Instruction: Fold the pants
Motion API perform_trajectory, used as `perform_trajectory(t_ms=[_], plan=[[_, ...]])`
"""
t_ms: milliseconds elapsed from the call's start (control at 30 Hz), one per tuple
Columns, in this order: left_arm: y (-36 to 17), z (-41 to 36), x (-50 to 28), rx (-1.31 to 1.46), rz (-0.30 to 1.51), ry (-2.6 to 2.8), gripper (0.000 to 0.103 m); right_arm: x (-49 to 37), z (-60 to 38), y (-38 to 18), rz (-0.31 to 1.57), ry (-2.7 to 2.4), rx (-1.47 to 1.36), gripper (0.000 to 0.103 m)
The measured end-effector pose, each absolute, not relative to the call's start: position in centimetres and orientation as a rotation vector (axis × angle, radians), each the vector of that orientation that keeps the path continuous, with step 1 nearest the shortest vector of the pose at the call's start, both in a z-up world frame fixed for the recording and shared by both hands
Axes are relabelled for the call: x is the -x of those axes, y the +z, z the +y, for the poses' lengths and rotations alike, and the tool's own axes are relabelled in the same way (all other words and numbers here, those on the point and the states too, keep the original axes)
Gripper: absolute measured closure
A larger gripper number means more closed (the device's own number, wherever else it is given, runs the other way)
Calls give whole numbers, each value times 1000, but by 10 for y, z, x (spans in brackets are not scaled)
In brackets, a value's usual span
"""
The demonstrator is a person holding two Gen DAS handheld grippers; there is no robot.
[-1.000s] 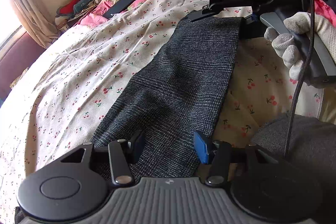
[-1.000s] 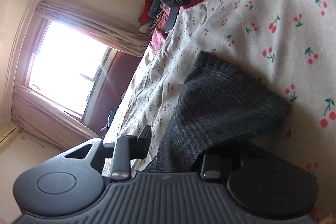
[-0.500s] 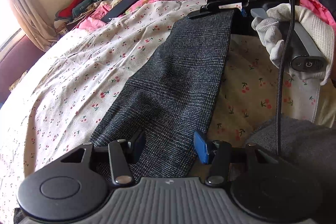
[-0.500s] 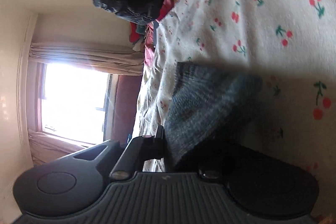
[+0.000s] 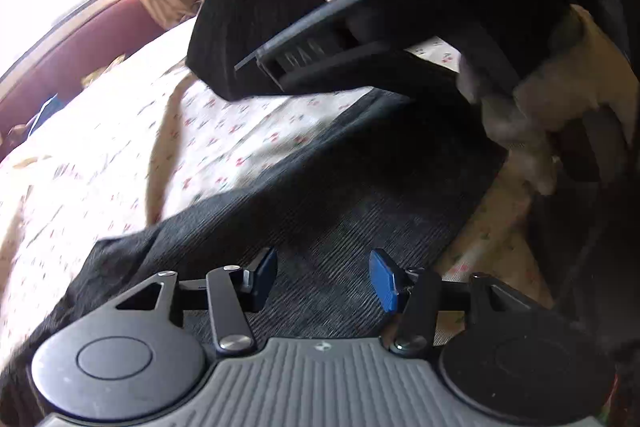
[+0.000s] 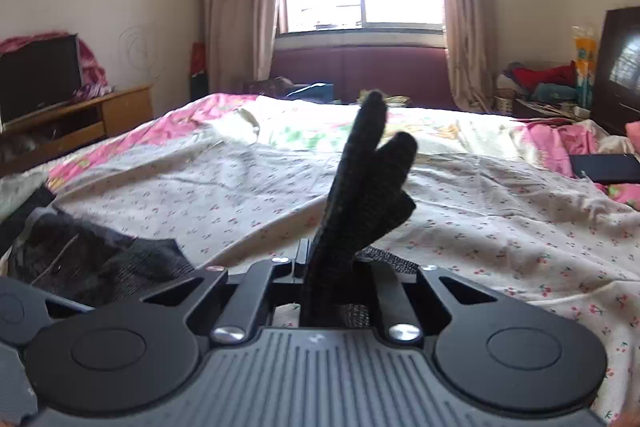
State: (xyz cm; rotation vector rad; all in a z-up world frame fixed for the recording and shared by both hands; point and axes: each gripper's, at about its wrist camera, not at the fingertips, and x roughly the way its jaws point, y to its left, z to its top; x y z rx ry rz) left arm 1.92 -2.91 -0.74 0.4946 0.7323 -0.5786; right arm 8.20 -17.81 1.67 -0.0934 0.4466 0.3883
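The pants (image 5: 344, 187), a dark grey woven check, lie across the cherry-print bed sheet (image 5: 224, 131). They look soft and limp, best taken at an edge or corner. The right hand-held gripper (image 6: 316, 267) is clamped on one raised end; the left hand-held gripper (image 5: 323, 279) hovers spread above the cloth, holding nothing.

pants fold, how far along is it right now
Early in the first fold. Done: the dark grey plaid pants lie stretched out on the cherry-print bedsheet. In hand: the right gripper is shut on one end and holds it above the bed; the left gripper hovers open over the other. Left: laying that end down, further folds.
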Motion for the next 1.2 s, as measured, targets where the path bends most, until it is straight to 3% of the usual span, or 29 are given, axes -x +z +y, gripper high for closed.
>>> perform_trajectory(t_ms=[167,433,667,833,1200], plan=[[2,19,-15,-308,749,-492,37,-49,-105,-18,577,527,302,60],[8,29,-10,-262,710,-542,35,-17,-131,20,581,529,257,34],[12,23,-5,-278,699,-559,35,-26,-182,31,649,409,118,34],[0,-8,-18,-364,689,-602,35,-39,-207,0,763,225,276,35],[-18,-37,-33,-484,714,-595,35,-72,-245,-27,720,163,375,35]])
